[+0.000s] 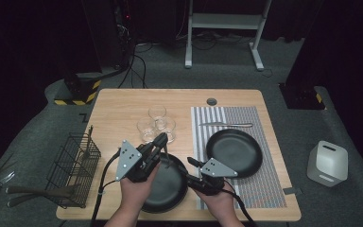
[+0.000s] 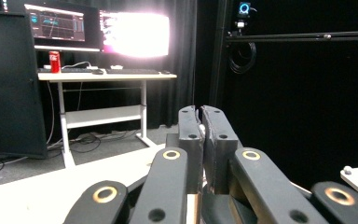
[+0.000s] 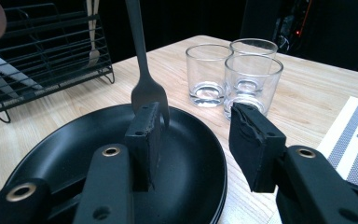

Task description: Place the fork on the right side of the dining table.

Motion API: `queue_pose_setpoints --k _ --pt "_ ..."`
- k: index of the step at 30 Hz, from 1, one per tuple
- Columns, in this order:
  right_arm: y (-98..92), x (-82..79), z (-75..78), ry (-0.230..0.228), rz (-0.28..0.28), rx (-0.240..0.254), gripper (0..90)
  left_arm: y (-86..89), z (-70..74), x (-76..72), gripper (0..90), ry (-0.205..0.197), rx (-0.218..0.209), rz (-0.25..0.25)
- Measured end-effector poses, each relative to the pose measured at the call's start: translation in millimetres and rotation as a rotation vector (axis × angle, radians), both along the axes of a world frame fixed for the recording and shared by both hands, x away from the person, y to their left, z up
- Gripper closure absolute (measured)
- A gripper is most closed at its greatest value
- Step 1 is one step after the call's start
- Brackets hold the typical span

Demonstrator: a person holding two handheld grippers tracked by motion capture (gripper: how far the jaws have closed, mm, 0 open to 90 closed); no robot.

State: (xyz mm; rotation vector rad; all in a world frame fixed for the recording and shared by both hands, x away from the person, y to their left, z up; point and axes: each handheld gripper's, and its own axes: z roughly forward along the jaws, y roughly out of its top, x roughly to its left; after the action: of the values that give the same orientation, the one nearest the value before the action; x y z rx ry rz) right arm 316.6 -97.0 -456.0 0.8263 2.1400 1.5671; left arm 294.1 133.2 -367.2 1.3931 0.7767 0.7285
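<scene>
My left gripper (image 1: 162, 138) (image 2: 200, 112) is shut on the top of a dark fork's (image 1: 167, 153) handle. The fork (image 3: 142, 60) hangs tines down over a black plate (image 1: 170, 191) (image 3: 65, 149) at the table's front edge. My right gripper (image 1: 191, 161) (image 3: 196, 121) is low over that plate's right side and points toward the fork. Its jaws are apart. The tines sit just behind the left jaw's tip and nothing is pressed between the pads.
Three clear glasses (image 1: 156, 124) (image 3: 233, 70) stand behind the plate. A second black plate (image 1: 234, 151) and a knife (image 1: 227, 125) lie on a striped placemat (image 1: 260, 189). A wire rack (image 1: 73, 168) (image 3: 42, 51) with utensils stands at the left edge.
</scene>
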Motion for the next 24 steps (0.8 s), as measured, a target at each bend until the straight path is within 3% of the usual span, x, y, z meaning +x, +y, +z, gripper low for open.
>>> queue_pose_setpoints --k 24 --pt "-1.9 -8.5 6.5 -0.049 0.045 0.018 64.8 -33.6 -6.4 -3.1 86.7 0.005 0.001 -0.073"
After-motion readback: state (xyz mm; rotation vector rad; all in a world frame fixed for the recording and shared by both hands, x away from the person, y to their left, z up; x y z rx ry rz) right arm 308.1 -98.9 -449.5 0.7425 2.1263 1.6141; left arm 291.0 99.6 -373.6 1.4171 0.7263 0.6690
